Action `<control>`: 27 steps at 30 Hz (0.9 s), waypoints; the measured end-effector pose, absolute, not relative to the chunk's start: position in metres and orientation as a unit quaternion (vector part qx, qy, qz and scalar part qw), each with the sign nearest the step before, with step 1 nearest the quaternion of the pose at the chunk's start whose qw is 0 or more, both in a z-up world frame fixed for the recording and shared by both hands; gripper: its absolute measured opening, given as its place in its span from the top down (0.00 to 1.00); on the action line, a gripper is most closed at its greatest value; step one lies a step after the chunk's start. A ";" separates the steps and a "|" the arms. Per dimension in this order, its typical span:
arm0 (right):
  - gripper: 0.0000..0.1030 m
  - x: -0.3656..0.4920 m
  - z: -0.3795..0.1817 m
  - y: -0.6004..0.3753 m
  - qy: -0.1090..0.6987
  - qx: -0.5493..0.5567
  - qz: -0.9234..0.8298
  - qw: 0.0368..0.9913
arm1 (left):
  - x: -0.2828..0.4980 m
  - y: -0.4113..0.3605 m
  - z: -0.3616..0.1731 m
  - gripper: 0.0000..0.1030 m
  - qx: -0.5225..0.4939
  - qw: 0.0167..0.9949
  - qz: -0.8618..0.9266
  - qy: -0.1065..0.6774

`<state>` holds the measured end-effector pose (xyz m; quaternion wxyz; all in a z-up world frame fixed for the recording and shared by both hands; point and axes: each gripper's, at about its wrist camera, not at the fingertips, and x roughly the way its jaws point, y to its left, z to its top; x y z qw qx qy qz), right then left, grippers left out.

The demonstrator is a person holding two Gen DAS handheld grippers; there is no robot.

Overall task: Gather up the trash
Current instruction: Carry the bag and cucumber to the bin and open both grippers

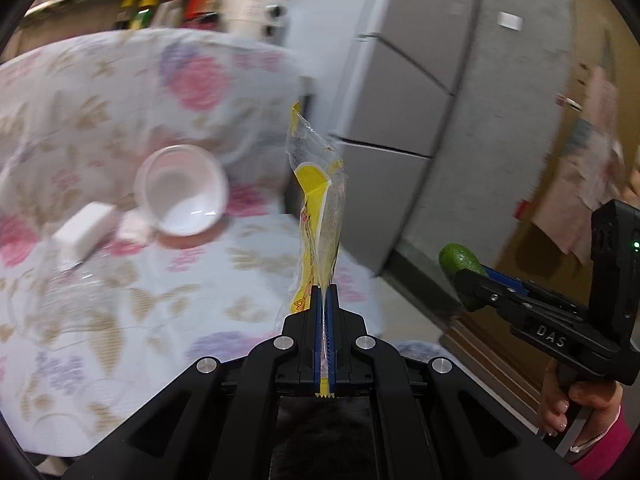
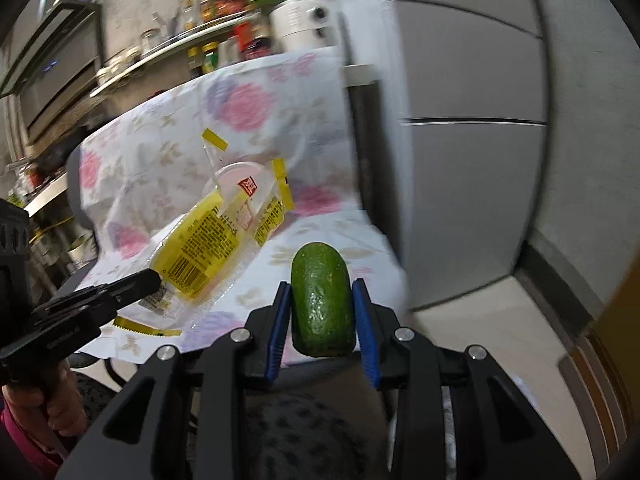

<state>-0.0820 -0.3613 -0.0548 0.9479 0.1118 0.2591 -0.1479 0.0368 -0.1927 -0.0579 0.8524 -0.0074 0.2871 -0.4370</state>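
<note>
- Your left tongs are pressed together on the tail of the yellow-and-clear wrapper, which stands up above the floral tabletop, lifted off it.
- Your right tongs are clamped on the green avocado, one blue pad against each side, and it hangs in the air past the edge of the tabletop.
- So both pickups look done; you are carrying two items at once.
- No bin or trash bag shows in either view, so the drop-off is, by my reading, not yet done.
- On the tabletop you have a white cup lying tipped, a small white box beside it and some clear film nearer you; those probably remain to collect, though I cannot tell which count as trash.
</note>
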 end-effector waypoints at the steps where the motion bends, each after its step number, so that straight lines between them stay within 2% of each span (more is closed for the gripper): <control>1: 0.70 -0.091 -0.055 -0.365 0.256 0.110 -0.163 0.946 | 0.030 -0.202 -0.059 0.98 -0.004 0.844 -0.454 0.285; 14: 0.70 -0.211 -0.086 -0.438 0.222 0.168 -0.314 0.908 | -0.039 -0.323 -0.090 0.98 0.037 0.735 -0.602 0.311; 24: 0.70 -0.223 -0.130 -0.467 0.249 0.207 -0.323 0.889 | -0.053 -0.381 -0.122 0.97 0.090 0.710 -0.608 0.345; 27: 0.69 -0.215 -0.145 -0.477 0.265 0.225 -0.314 0.883 | -0.049 -0.391 -0.132 0.92 0.098 0.705 -0.602 0.362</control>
